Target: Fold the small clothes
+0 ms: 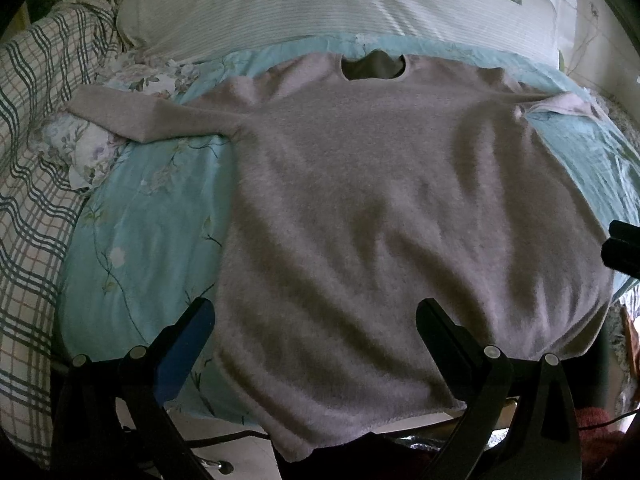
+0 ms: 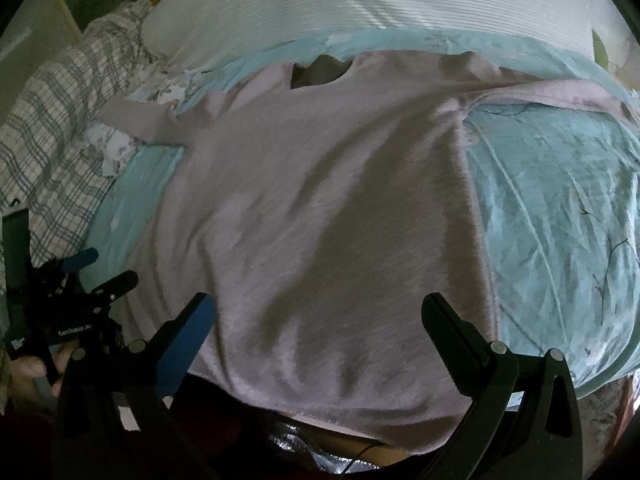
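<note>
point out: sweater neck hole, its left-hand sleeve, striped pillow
neck hole [image 1: 374, 67], left wrist view, on the dark opening.
left-hand sleeve [image 1: 120, 114], left wrist view, mid-sleeve.
striped pillow [image 2: 360, 0], right wrist view, on its ribbed top face.

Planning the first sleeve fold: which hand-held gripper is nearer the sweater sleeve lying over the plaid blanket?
Left. The left hand-held gripper is at that side's hem; the right hand-held gripper is farther from that sleeve.

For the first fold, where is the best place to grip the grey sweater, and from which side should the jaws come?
Probably the hem corners. The grey sweater lies flat, neck far away, hem hanging over the near edge of the bed, so cloth there is free underneath. Bring the left gripper and the right gripper, both open, from the near side, one jaw above and one below the hem.
</note>
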The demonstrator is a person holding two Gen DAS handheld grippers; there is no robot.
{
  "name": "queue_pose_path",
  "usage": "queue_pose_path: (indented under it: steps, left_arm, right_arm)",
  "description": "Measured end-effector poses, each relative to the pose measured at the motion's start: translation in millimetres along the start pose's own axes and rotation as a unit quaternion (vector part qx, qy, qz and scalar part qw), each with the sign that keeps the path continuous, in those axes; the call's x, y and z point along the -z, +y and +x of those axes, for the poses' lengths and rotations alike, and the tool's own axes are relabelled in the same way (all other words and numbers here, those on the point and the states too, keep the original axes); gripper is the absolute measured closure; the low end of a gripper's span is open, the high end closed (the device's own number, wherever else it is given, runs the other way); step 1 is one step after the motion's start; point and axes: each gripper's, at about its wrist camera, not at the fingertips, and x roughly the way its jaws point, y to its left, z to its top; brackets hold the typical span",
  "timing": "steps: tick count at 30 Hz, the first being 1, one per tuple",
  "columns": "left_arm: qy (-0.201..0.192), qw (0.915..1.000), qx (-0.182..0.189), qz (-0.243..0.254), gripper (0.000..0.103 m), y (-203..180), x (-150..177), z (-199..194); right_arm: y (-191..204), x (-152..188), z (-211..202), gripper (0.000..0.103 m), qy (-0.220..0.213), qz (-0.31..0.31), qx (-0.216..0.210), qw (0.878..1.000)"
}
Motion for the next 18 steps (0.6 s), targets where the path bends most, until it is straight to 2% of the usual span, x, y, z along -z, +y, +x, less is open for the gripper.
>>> queue_pose_path:
  steps: [6,11,16,18]
  left_arm:
    - [0.016,0.9995,0.017,-0.021,0.002,3,-9,13]
    - [0.014,0.9982,0.033,-0.047,0.002,10,-19,24]
    - [0.009,0.9987,0.017,-0.047,0.002,12,-32,33]
    - [0.011,0.9990,0.009,-0.043,0.002,11,-36,37]
  right_arm:
    - [-21,-10,0,0.000,-0.002,0.007,0.043,0.999]
    - [-48,-22,1,0.000,-0.017,0.033,0.044,0.998]
    - [-106,-39,-5,0.001,-0.045,0.091,0.059,0.993]
    - [-132,-47,-9,0.005,-0.058,0.109,0.076,0.989]
